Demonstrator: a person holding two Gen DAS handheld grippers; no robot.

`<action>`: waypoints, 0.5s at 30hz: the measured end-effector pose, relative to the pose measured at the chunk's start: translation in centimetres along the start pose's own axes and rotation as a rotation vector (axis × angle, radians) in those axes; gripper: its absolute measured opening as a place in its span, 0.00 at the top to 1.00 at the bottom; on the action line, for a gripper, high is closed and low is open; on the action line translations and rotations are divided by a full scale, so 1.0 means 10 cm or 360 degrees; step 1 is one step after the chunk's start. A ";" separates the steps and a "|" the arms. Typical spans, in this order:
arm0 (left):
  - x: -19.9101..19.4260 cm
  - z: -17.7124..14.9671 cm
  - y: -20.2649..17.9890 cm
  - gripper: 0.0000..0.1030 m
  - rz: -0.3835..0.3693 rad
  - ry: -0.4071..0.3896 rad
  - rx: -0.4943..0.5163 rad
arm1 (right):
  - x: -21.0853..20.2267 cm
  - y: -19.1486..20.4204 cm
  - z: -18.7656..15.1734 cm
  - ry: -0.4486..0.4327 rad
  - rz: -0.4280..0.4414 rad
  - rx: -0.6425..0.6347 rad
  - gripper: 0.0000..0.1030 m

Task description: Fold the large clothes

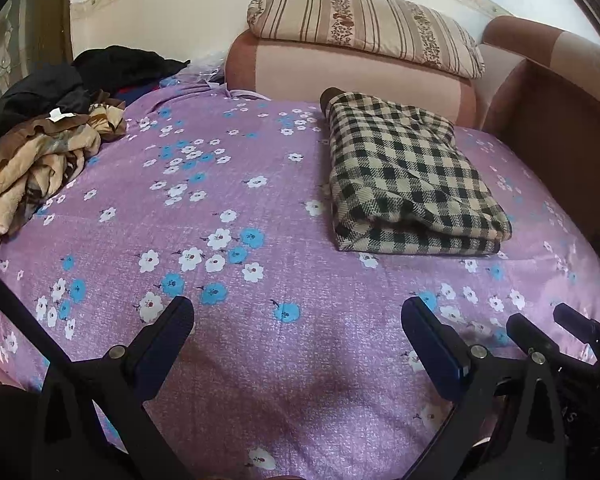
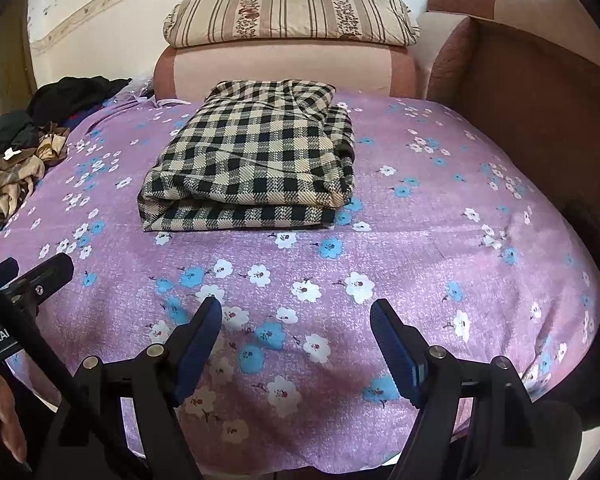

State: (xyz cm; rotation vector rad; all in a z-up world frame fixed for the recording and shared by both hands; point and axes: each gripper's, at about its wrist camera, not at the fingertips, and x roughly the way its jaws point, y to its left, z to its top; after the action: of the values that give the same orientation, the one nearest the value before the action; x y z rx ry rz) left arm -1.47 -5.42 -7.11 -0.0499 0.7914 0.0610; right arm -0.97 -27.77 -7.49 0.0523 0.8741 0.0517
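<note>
On the purple floral bedspread (image 2: 440,240), your checked garment (image 2: 256,160) lies folded into a neat rectangle toward the far side, near the pink cushion (image 2: 284,68) that carries a striped pillow (image 2: 292,14). Your left claw (image 1: 298,316) hangs over bare bedspread with its jaws spread wide, gripping nothing. Your right claw (image 2: 296,316) is likewise wide and empty, well short of the garment. A heap of brown and black clothes (image 1: 40,148) sits at the bed's left edge.
</note>
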 end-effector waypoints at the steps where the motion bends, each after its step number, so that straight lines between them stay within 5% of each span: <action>1: 0.00 0.00 0.00 0.00 0.0004 -0.0004 0.0002 | 0.00 0.00 -0.01 0.0005 -0.0006 0.0000 0.22; 15: -0.01 -0.05 -0.04 0.00 -0.0015 0.0005 0.0033 | -0.05 0.03 -0.05 -0.0038 -0.0016 0.0001 0.20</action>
State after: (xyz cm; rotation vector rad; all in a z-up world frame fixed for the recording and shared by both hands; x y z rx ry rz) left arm -1.90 -5.85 -7.39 -0.0344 0.7949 0.0438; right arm -1.72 -27.52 -7.42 0.0487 0.8504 0.0411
